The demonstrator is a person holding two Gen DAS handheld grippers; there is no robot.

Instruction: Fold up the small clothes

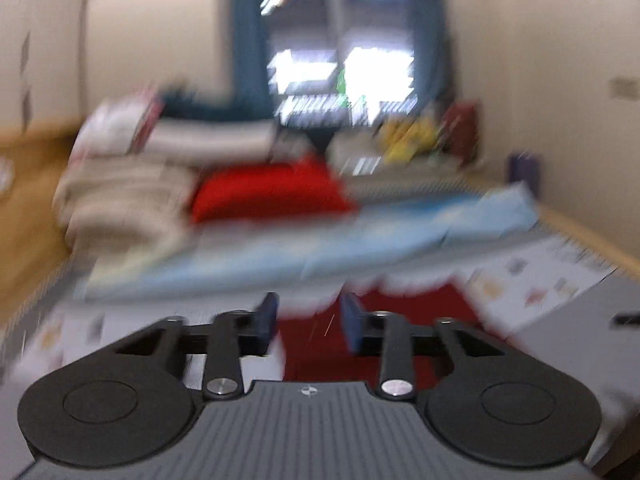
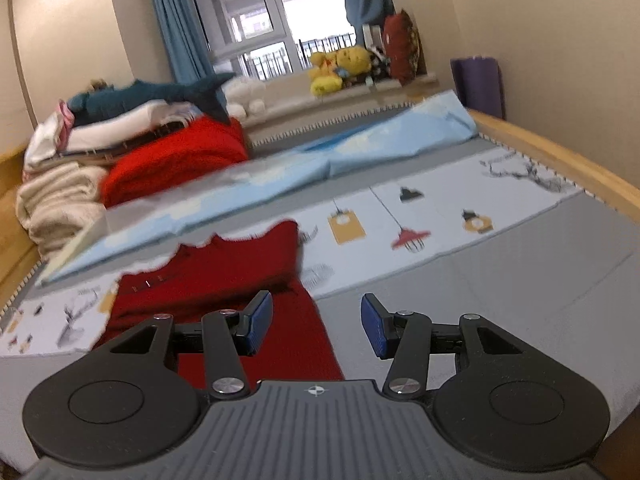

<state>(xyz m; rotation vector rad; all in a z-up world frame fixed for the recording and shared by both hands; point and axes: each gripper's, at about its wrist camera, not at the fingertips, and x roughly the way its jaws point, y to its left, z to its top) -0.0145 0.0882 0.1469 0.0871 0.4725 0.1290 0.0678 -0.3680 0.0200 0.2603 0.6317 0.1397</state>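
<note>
Left wrist view is badly smeared, but I can make out my left gripper [image 1: 308, 320] with its blue pads [image 1: 269, 314] standing a narrow way apart; the dark red garment [image 1: 360, 344] lies under and between them, and through the blur I cannot tell whether the pads press on it. My right gripper [image 2: 317, 322] shows sharply in its own view: its jaws stand well apart with nothing between them, the left pad [image 2: 259, 320] over the garment's [image 2: 224, 276] near right edge and the right pad [image 2: 374, 326] over bare grey mat [image 2: 500, 280]. The garment itself lies spread on the mat toward the near left, its ragged far edge reaching the printed strip [image 2: 400, 216] with lamp and tree drawings that runs across the mat. Beyond that strip a folded light blue sheet [image 2: 312, 168] lies slantwise across the mat. At the far left corner a bright red blanket [image 2: 176, 160] sits bunched against a heap of cream and white bedding [image 2: 60, 196], with a dark teal shark plush [image 2: 160, 94] on top. A wooden frame [image 2: 560, 152] borders the mat's right edge. On the window ledge behind sits a yellow plush toy [image 2: 340, 66] beside a red cushion [image 2: 402, 46], blue curtains [image 2: 176, 20] hang at the window, and a purple roll [image 2: 478, 84] stands against the right wall.
</note>
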